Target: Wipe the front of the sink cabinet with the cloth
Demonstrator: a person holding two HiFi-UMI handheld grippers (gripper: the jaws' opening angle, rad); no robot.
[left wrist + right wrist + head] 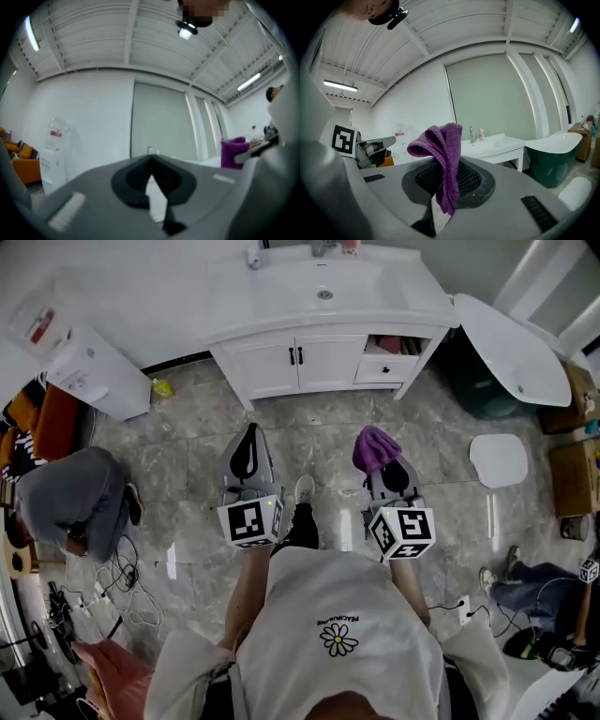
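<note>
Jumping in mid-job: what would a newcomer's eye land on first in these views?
The purple cloth stands out against the grey floor, pinched in the shut jaws of the right gripper. Straight ahead stands the white sink cabinet, with a compartment open at its upper right; the cloth is well short of it. The left gripper is shut and empty.

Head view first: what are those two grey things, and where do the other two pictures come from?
No robot here: a person holds a hand-held gripper in each hand. The head view looks down from a camera on the person's head. The other two come from cameras riding on each gripper. The left gripper has its fingers closed on nothing; the right gripper pinches a purple cloth. Ahead on the tiled floor stands the white sink cabinet.
</note>
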